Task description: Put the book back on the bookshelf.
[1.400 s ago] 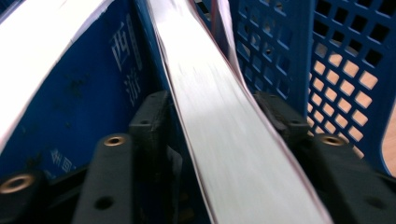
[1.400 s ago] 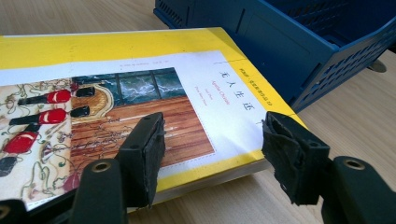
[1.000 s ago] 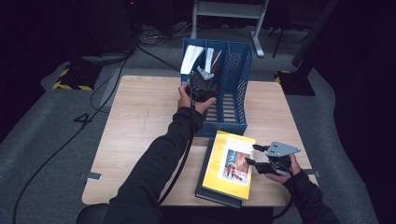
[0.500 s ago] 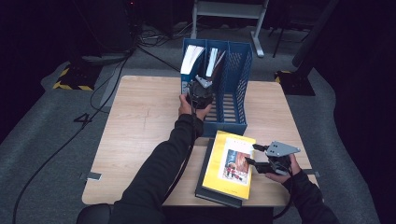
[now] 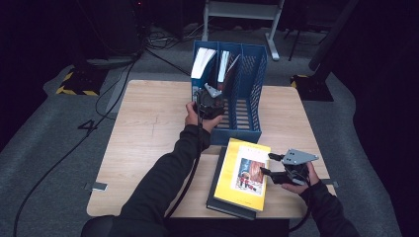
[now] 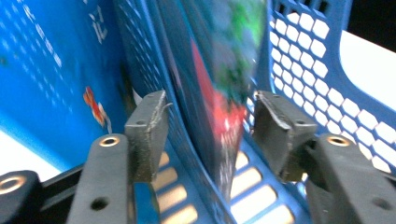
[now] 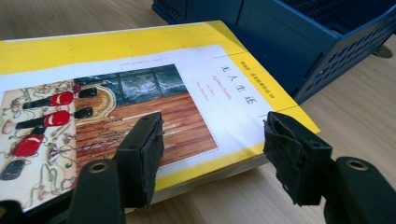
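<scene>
A blue file rack [image 5: 249, 98] with three slots stands at the back of the table. My left gripper [image 5: 213, 93] reaches into its front. Its jaws have just been opening and now stand open [image 6: 208, 116]. Between them are a dark book with a red and green cover [image 6: 219, 84] and a blue lattice divider [image 6: 140, 46]; the pads press on neither. That book [image 5: 225, 64] stands in the middle slot. My right gripper [image 5: 267, 164] is open at the right edge of a yellow book [image 5: 244, 173]. One pad hangs over the cover [image 7: 140, 70], the other over bare table.
A second book with a light blue cover [image 5: 201, 61] stands in the rack's left slot; the right slot holds nothing. The yellow book lies on a larger dark book [image 5: 217, 200] near the table's front edge. The rack's corner [image 7: 280, 37] is just beyond the yellow book.
The left gripper has drawn back a little toward the person, and the dark book now stands by itself in the middle slot. The right gripper has stayed put.
</scene>
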`<state>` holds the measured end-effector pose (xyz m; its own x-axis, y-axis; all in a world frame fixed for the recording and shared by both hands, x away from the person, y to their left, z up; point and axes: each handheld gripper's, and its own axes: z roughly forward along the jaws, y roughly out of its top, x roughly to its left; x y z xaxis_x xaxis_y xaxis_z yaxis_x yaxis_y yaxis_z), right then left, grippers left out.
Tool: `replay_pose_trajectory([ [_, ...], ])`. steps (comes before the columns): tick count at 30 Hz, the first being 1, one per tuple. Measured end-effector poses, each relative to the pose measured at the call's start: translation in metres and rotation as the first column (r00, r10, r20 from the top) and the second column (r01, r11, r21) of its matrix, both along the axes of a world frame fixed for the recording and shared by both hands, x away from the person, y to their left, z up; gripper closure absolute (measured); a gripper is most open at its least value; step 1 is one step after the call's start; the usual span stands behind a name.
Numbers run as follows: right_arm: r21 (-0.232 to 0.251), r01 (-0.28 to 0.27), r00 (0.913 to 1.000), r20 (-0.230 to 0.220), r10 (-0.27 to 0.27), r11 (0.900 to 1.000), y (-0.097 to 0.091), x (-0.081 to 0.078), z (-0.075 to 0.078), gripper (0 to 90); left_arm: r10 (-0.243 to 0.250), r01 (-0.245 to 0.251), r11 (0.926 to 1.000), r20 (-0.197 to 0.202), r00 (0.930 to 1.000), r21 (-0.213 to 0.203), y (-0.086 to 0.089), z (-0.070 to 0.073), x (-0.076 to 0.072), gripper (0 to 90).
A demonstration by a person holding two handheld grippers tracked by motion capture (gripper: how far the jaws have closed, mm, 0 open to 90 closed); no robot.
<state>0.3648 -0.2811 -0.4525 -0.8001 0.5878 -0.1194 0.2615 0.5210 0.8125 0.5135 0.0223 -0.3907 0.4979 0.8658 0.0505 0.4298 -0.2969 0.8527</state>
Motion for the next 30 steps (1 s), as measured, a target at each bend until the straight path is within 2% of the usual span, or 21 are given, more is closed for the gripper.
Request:
replay_pose_trajectory([
  [1,0.000,0.000,1.0000,0.000,0.000,1.0000,0.000,0.000,0.000,37.7,-0.020,0.020,0.9998,0.003,0.9998,0.003,0.002,0.000,-0.004,43.2],
  [3,0.008,-0.004,0.9991,-0.043,0.005,1.0000,0.000,-0.003,-0.001,36.2,-0.075,0.075,0.9969,0.008,0.9971,0.023,0.011,0.000,-0.019,41.0],
  [4,0.008,-0.004,0.9991,-0.043,0.005,1.0000,0.000,-0.003,-0.001,36.2,-0.075,0.075,0.9969,0.008,0.9971,0.023,0.011,0.000,-0.019,40.7],
  [6,0.023,0.006,0.9976,-0.069,-0.004,0.9997,-0.001,-0.004,-0.001,34.3,-0.109,0.108,0.9931,0.019,0.9939,0.046,0.018,0.000,-0.030,40.4],
  [7,0.026,0.016,0.9963,-0.085,-0.013,0.9995,-0.001,-0.005,-0.002,30.4,-0.140,0.139,0.9896,0.015,0.9900,0.034,0.024,-0.001,-0.040,39.3],
  [8,0.029,0.022,0.9954,-0.093,-0.019,0.9993,-0.001,-0.005,-0.002,29.3,-0.140,0.139,0.9896,0.015,0.9900,0.034,0.024,-0.001,-0.040,39.0],
  [9,0.034,0.028,0.9942,-0.104,-0.024,0.9990,-0.001,-0.005,-0.002,28.7,-0.174,0.174,0.9845,0.008,0.9846,0.021,0.030,-0.004,-0.050,38.4],
  [10,0.037,0.033,0.9927,-0.117,-0.028,0.9988,-0.001,-0.005,-0.002,28.2,-0.174,0.174,0.9845,0.008,0.9846,0.021,0.030,-0.004,-0.050,37.8],
  [11,0.037,0.039,0.9910,-0.130,-0.034,0.9985,-0.001,-0.004,-0.002,27.4,-0.215,0.214,0.9766,0.003,0.9767,0.016,0.037,-0.007,-0.060,37.1],
  [12,0.044,0.041,0.9884,-0.148,-0.034,0.9982,-0.001,-0.004,-0.003,26.5,-0.232,0.232,0.9725,0.002,0.9726,0.016,0.039,-0.009,-0.065,36.8],
  [13,0.044,0.041,0.9884,-0.148,-0.034,0.9982,-0.001,-0.004,-0.003,26.5,-0.232,0.232,0.9725,0.002,0.9726,0.016,0.039,-0.009,-0.065,36.5],
  [14,0.049,0.041,0.9857,-0.165,-0.032,0.9980,-0.001,-0.004,-0.003,25.0,-0.256,0.256,0.9666,-0.004,0.9667,0.013,0.042,-0.012,-0.069,36.5],
  [15,0.047,0.050,0.9805,-0.192,-0.040,0.9976,0.000,-0.002,-0.004,21.3,-0.296,0.296,0.9545,-0.007,0.9551,0.034,0.045,-0.017,-0.077,34.4],
  [16,0.047,0.050,0.9805,-0.192,-0.040,0.9976,0.000,-0.002,-0.004,21.3,-0.296,0.296,0.9545,-0.007,0.9551,0.034,0.045,-0.017,-0.077,34.1],
  [18,0.053,0.072,0.9698,-0.237,-0.058,0.9960,0.000,0.004,-0.006,15.9,-0.332,0.332,0.9417,-0.021,0.9432,0.053,0.048,-0.025,-0.085,33.0],
  [22,0.076,0.089,0.9508,-0.304,-0.062,0.9931,-0.003,0.009,-0.009,14.2,-0.391,0.392,0.9183,-0.020,0.9202,0.059,0.049,-0.039,-0.099,32.4],
  [23,0.076,0.091,0.9472,-0.314,-0.063,0.9930,-0.003,0.011,-0.009,13.1,-0.439,0.440,0.8962,-0.023,0.8980,0.057,0.047,-0.046,-0.107,32.4],
  [24,0.074,0.095,0.9369,-0.344,-0.064,0.9927,-0.003,0.014,-0.010,11.6,-0.463,0.464,0.8842,-0.033,0.8860,0.057,0.045,-0.049,-0.110,32.4],
  [26,0.079,0.103,0.9190,-0.389,-0.065,0.9915,-0.004,0.018,-0.011,9.4,-0.471,0.473,0.8757,-0.047,0.8809,0.096,0.038,-0.052,-0.115,32.3],
  [28,0.082,0.100,0.9148,-0.400,-0.059,0.9917,-0.005,0.020,-0.012,8.7,-0.496,0.500,0.8620,-0.065,0.8661,0.085,0.034,-0.056,-0.117,32.2],
  [30,0.089,0.085,0.9105,-0.412,-0.041,0.9924,-0.004,0.021,-0.013,8.7,-0.499,0.505,0.8580,-0.078,0.8629,0.094,0.032,-0.061,-0.118,32.2],
])
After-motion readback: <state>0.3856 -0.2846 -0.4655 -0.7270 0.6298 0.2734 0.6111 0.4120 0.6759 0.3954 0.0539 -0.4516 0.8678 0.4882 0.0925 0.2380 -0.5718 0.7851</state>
